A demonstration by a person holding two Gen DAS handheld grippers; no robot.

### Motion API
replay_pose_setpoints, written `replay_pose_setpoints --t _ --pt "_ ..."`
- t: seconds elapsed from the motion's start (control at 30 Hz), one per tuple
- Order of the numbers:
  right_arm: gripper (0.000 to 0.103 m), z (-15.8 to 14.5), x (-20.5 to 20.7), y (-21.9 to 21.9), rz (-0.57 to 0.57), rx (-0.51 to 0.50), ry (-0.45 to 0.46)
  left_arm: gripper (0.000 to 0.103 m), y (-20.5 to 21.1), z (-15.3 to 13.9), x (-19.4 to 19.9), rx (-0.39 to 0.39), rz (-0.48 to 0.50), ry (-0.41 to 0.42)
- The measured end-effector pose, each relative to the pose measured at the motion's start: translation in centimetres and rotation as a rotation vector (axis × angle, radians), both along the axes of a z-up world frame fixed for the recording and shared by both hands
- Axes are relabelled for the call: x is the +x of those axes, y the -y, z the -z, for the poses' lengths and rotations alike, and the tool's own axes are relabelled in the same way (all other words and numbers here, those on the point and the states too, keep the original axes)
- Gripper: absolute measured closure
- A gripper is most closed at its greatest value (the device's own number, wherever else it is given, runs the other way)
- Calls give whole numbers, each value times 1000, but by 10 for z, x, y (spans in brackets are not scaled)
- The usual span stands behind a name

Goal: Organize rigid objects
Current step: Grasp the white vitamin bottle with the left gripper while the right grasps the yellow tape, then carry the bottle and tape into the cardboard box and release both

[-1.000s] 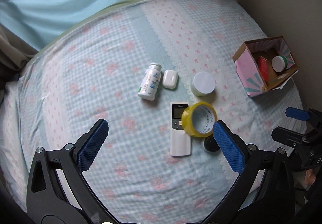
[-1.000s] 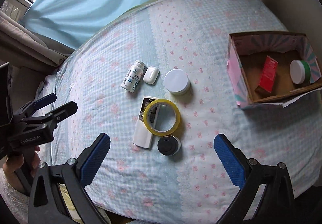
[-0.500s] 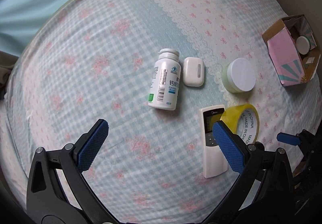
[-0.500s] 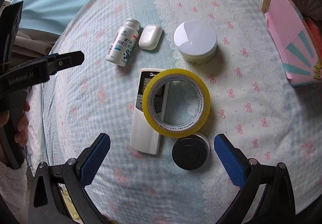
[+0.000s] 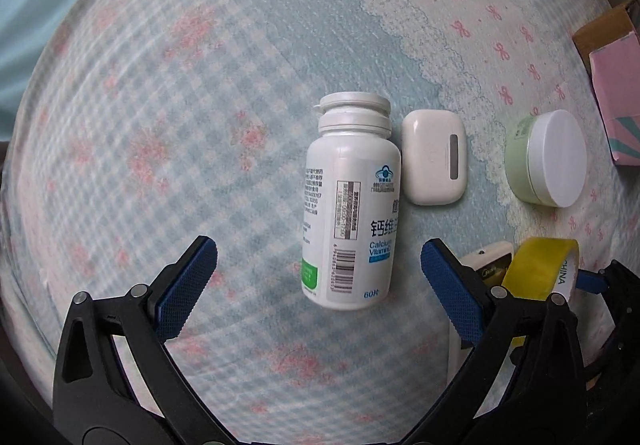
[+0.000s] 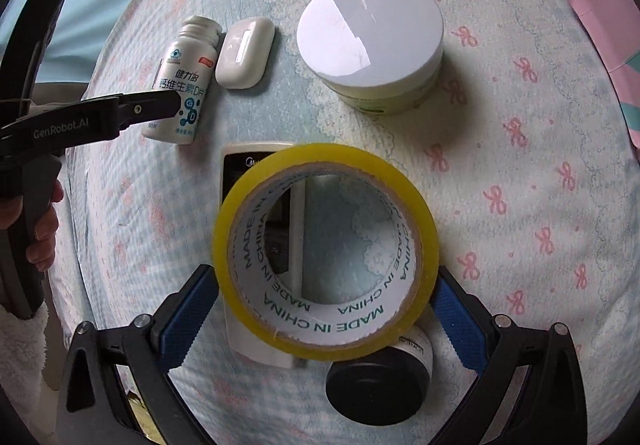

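Observation:
A white vitamin bottle (image 5: 352,205) lies on the bed, cap pointing away. My left gripper (image 5: 318,287) is open, its blue pads either side of the bottle's base, not touching. The bottle also shows in the right wrist view (image 6: 184,81). A yellow tape roll (image 6: 324,249) leans on a white remote (image 6: 248,161) and a black-lidded jar (image 6: 380,385). My right gripper (image 6: 326,321) is open, its pads flanking the roll's lower part, close to its sides.
A white earbud case (image 5: 434,157) lies right of the bottle. A green jar with a white lid (image 6: 372,45) stands beyond the tape. A pink cardboard box (image 5: 616,85) sits at the right edge. The bedsheet (image 5: 160,125) spreads open to the left.
Both grippers have moved down and forward. The left one now straddles the bottle's base; the right one now flanks the tape roll.

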State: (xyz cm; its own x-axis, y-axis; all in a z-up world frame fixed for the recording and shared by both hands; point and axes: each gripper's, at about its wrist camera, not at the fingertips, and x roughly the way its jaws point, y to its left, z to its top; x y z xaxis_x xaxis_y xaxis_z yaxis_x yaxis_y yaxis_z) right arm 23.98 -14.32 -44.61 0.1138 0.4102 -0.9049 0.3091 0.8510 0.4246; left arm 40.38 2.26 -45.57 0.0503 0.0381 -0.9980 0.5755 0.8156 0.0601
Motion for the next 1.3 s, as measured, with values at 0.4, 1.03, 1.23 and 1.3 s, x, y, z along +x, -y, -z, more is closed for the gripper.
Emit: replay_pose_setpoints --t 0.4,1.03,1.23,1.3 --pt "6 8 16 1 -16 -33 -48 50 25 42 27 2 82 -117" --pt "7 -1 17 -2 -35 -60 -54 57 23 21 -1 -20 66 -45" --pt "7 -22 11 5 -39 -80 -15 57 3 -8 -22 -50 4 -18" --pt "7 -31 8 7 -38 -85 2 57 -3 -21 -31 -61 -15 -7"
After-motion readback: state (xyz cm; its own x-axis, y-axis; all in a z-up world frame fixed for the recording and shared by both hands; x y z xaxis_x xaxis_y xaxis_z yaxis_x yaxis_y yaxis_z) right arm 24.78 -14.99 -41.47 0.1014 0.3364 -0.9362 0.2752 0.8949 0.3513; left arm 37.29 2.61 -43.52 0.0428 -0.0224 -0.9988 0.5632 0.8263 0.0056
